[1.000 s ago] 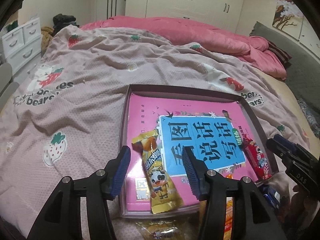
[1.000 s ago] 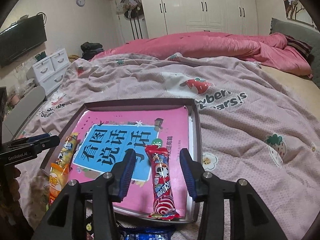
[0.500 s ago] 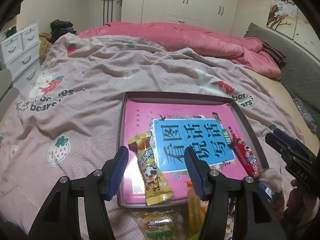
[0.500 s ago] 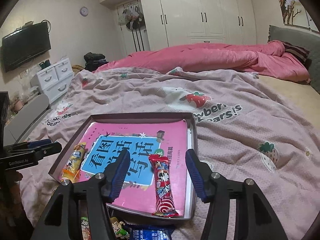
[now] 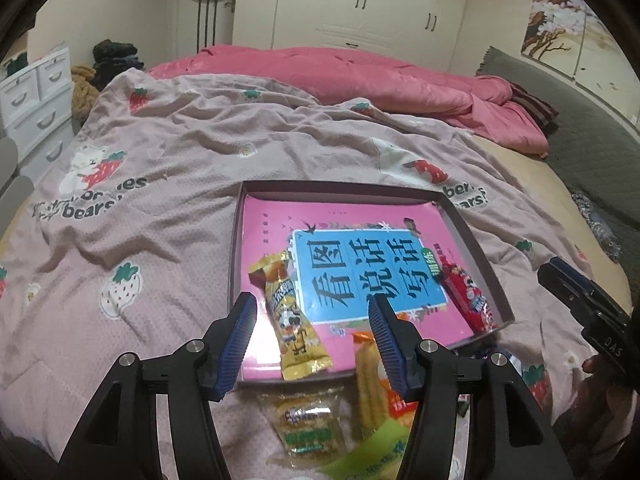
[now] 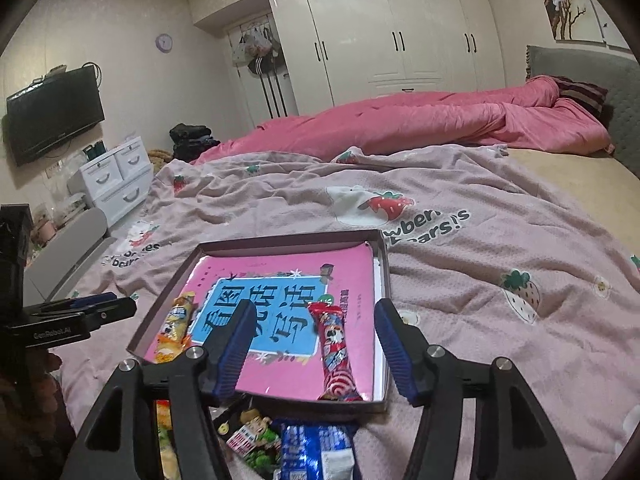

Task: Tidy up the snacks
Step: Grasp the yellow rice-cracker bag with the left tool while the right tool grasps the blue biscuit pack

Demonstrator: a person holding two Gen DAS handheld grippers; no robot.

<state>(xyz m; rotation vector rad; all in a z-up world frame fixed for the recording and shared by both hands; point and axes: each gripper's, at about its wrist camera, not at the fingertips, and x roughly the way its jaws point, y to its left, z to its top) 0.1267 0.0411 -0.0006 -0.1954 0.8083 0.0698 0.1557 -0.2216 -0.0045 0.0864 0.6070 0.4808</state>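
Note:
A shallow box with a pink book in it lies on the bed. A yellow snack packet lies along its left side, a red snack packet along its right side. Loose snacks lie in front of the box: a clear biscuit pack, an orange stick-snack bag, a blue packet and a small cartoon packet. My left gripper is open and empty above the box's near edge. My right gripper is open and empty, also above the near edge.
The bed has a pink strawberry-print blanket and a rolled pink duvet at the back. White drawers and a wall TV stand to the left, wardrobes behind.
Both grippers have drawn back and up from the box, both still open. The loose snacks in front of the box have come into view.

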